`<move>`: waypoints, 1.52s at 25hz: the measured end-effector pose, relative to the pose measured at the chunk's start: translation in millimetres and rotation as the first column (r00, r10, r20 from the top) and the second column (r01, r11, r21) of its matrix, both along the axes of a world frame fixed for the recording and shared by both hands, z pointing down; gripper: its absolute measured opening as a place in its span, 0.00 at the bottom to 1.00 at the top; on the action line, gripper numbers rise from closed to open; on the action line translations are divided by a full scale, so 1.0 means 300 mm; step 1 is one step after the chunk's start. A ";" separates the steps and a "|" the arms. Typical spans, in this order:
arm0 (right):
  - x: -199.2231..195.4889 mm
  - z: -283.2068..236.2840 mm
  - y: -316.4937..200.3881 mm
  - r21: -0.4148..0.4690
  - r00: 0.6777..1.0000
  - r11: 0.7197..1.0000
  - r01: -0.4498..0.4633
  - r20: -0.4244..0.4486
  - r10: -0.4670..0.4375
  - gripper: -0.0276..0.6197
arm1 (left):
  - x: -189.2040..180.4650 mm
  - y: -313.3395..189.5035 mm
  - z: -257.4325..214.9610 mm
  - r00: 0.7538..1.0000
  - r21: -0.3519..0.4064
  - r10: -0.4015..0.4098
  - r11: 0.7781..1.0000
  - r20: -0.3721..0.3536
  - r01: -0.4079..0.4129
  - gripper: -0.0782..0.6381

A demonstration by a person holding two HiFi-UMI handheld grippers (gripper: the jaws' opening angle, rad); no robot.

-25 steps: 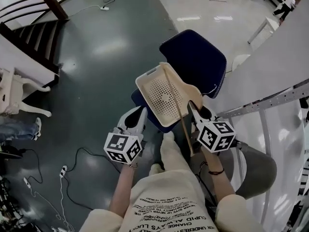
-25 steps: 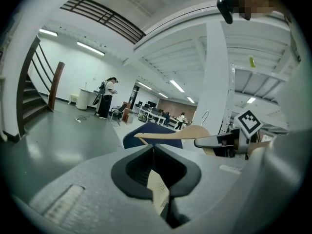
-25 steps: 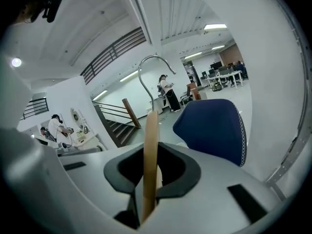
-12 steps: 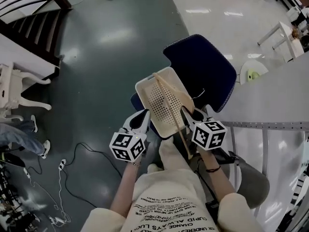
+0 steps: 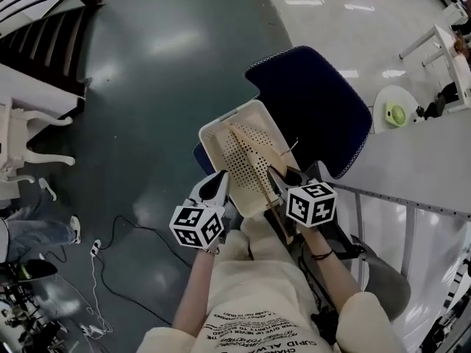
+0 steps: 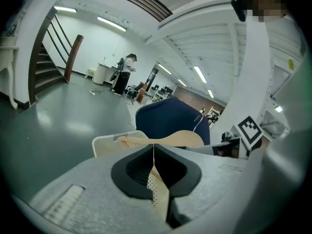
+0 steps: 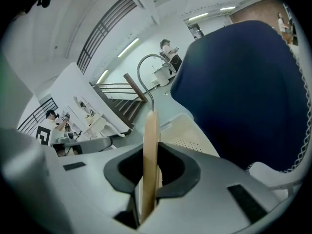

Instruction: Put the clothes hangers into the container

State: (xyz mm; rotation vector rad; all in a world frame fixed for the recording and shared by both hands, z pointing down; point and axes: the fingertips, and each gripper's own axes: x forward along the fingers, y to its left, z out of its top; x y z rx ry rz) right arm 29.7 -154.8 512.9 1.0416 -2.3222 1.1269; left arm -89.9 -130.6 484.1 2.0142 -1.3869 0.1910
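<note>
A cream perforated basket (image 5: 221, 151) lies over the seat of a blue chair (image 5: 316, 109). My left gripper (image 5: 218, 186) is shut on the basket's near wall, and the thin perforated wall (image 6: 157, 191) shows between its jaws in the left gripper view (image 6: 154, 152). My right gripper (image 5: 276, 176) is shut on a wooden clothes hanger (image 5: 254, 160) that slants across the inside of the basket. In the right gripper view the hanger's bar (image 7: 150, 145) stands upright between the jaws of the right gripper (image 7: 151, 167), with its metal hook (image 7: 144, 69) above. The hanger (image 6: 180, 139) also shows over the basket's rim (image 6: 105, 143).
The blue chair's backrest (image 7: 243, 91) rises just behind the basket. A white table with a metal frame (image 5: 412, 160) stands at the right. Cables and a power strip (image 5: 96, 252) lie on the dark floor at the left. Stairs (image 5: 37, 28) are at the upper left.
Both grippers have come down together with the basket and the hanger. The basket has dropped from a raised tilt to lie lower over the chair seat. Both grips are unchanged.
</note>
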 end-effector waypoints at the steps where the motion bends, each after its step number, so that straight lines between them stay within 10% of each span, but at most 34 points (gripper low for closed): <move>1: 0.005 0.027 -0.003 -0.010 1.000 1.000 0.000 -0.003 0.000 0.12 | 0.011 -0.002 0.024 1.000 -0.012 0.001 1.000 -0.002 -0.001 0.14; 38: -0.034 0.478 -0.063 -0.241 0.987 0.966 -0.091 0.107 0.120 0.14 | 0.140 -0.059 0.419 0.988 -0.174 0.117 0.976 -0.104 -0.133 0.14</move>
